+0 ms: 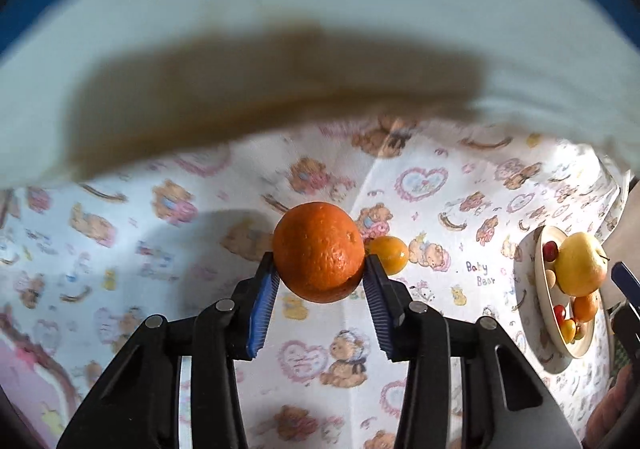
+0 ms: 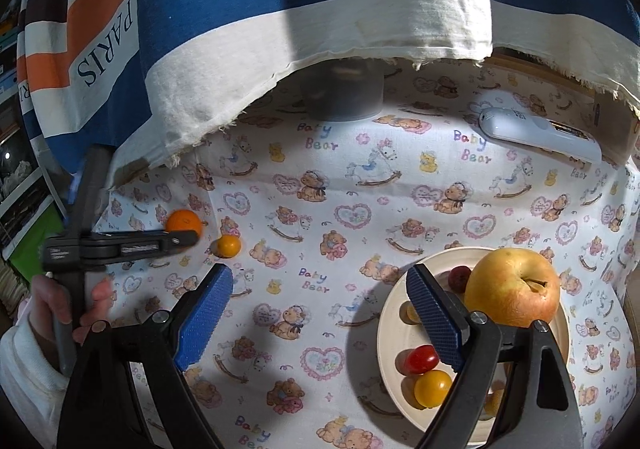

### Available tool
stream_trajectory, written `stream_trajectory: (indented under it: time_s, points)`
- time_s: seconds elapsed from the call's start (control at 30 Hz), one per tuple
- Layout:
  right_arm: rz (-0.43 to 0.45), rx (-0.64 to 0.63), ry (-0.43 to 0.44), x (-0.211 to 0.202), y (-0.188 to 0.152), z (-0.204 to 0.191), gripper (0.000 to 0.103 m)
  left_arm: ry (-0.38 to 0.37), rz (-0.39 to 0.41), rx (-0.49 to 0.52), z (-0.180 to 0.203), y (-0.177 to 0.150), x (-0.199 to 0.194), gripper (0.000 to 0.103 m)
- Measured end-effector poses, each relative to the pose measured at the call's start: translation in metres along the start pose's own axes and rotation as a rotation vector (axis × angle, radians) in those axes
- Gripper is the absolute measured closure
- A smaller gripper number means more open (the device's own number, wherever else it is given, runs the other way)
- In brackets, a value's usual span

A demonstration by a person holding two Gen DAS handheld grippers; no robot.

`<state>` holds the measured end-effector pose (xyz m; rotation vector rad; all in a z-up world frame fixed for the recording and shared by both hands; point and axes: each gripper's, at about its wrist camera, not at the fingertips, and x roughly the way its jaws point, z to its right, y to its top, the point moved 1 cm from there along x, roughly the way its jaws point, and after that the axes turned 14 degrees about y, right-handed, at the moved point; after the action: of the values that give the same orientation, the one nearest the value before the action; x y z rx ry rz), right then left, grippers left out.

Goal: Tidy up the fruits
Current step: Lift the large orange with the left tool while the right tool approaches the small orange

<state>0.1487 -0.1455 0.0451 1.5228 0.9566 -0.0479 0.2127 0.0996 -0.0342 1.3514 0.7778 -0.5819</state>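
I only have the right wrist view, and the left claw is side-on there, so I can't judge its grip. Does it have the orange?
Observer: Yes. In the left wrist view both blue pads press on the sides of the orange, which sits between the fingertips of the left claw.
Operator: Is the small yellow fruit in the grip too?
Observer: No. The small yellow fruit lies beyond the claw's right finger, outside the grip.
Operator: Anything on the plate I miss?
Observer: A small orange fruit lies on the plate beside the apple; a finger of the right claw largely hides it from you.
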Motion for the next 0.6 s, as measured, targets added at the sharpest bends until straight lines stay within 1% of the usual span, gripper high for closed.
stream_trajectory:
  time_s: [0.23,0.4,0.6]
  points:
    - [-0.025,0.008,0.009,0.011,0.0,-0.005,0.013,0.013,0.066,-0.028,-0.023,-0.011,-0.028,0.061]
    - [-0.044,-0.008,0.034,0.023,0.003,-0.017,0.013,0.014,0.083,-0.029,-0.03,-0.021,-0.032,0.061]
    - [-0.066,-0.048,0.061,0.042,0.006,-0.038,0.013,0.012,0.118,-0.012,-0.025,-0.029,-0.031,0.061]
